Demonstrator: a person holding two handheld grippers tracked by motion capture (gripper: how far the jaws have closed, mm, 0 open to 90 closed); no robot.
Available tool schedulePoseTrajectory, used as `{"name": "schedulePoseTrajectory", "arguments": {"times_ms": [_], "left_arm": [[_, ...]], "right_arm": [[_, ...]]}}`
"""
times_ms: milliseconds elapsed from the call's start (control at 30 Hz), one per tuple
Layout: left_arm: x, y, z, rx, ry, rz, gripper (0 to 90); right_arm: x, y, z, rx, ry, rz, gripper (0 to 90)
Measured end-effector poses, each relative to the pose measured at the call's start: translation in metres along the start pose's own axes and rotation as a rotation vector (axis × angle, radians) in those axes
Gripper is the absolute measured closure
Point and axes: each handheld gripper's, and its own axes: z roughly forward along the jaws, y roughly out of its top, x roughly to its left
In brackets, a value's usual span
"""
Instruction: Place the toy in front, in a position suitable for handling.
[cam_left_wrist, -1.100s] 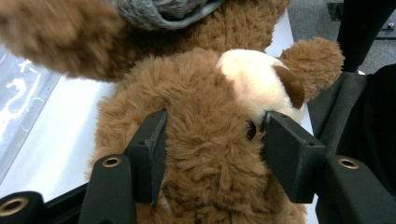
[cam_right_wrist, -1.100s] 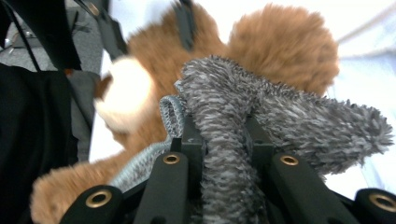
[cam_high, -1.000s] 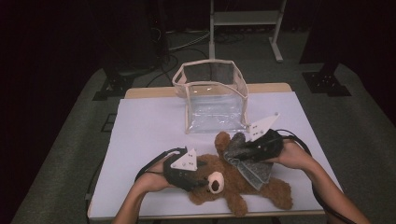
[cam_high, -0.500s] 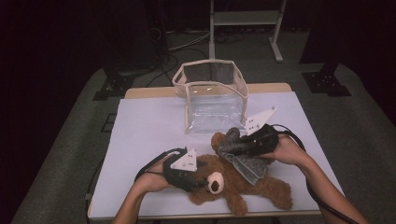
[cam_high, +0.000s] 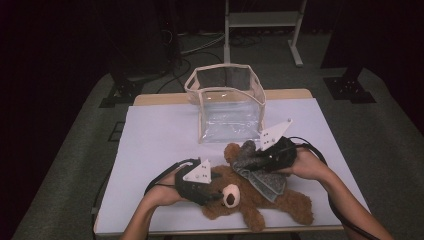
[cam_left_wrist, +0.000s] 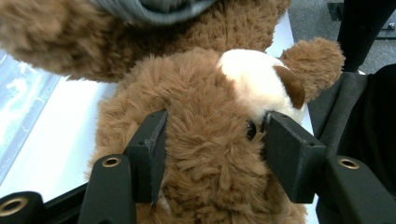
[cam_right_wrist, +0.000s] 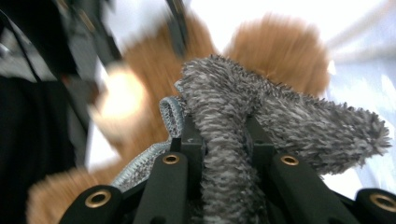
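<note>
A brown plush teddy bear (cam_high: 250, 195) with a cream muzzle lies on its back on the white-topped table (cam_high: 160, 135), near the person's edge, its head toward the left of the high view and its legs stretching toward the right. The left gripper (cam_high: 212, 192), a black two-jaw tool with a grey three-cornered plate on top, comes in from the left of the bear and has its head: in the left gripper view the two black jaws stand about half open with the furry head (cam_left_wrist: 210, 154) pressed between them, one pad sunk into the fur at the back of the head and the other set against the face just beside the eye and the cream muzzle. The right gripper (cam_high: 255, 160) reaches across the bear's upper body from the right. In the right gripper view its jaws are drawn close together on a bunched fold of a fuzzy grey knitted garment (cam_right_wrist: 229, 140), which rises between the pads and flares out above them; a ribbed pale-grey hem shows at its lower edge. In the high view that grey garment (cam_high: 265, 177) drapes over the bear's chest, lifted at the gripper's end toward one raised brown arm. Behind the bear, well apart from both grippers, a clear plastic bin with a cream rim (cam_high: 225, 107) stands upright near the table's far edge. The right gripper view is blurred around the edges, so the bear there is only a brown smear.
</note>
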Motion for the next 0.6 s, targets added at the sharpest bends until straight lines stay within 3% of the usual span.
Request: {"name": "schedulePoseTrajectory", "arguments": {"times_ms": [33, 67, 133, 333, 500, 567, 600], "left_arm": [[0.0, 0.0, 0.0, 0.0, 0.002, 0.002, 41.8], [0.0, 0.0, 0.0, -0.001, 0.001, 0.001, 41.8], [0.001, 0.001, 0.001, 0.005, 0.0, 0.005, 41.6], [0.001, 0.002, 0.001, 0.003, 0.003, -0.001, 41.5], [0.001, 0.001, 0.0, 0.004, 0.008, 0.0, 41.4], [0.001, 0.001, -0.001, 0.002, 0.014, 0.001, 41.3], [0.001, 0.002, -0.002, 0.006, 0.025, 0.005, 41.1]], "right_arm": [[-0.001, -0.007, 0.001, 0.032, -0.013, 0.011, 74.3], [-0.003, -0.013, 0.001, 0.028, -0.012, 0.027, 74.3], [-0.004, -0.018, -0.003, -0.021, 0.002, 0.052, 74.3], [0.009, 0.009, 0.008, -0.042, 0.047, -0.023, 74.3], [0.016, 0.012, 0.018, 0.014, 0.053, -0.057, 74.3], [0.015, 0.002, 0.018, 0.062, 0.034, -0.046, 74.4], [0.014, -0.005, 0.016, 0.053, 0.037, -0.021, 74.5]]}}
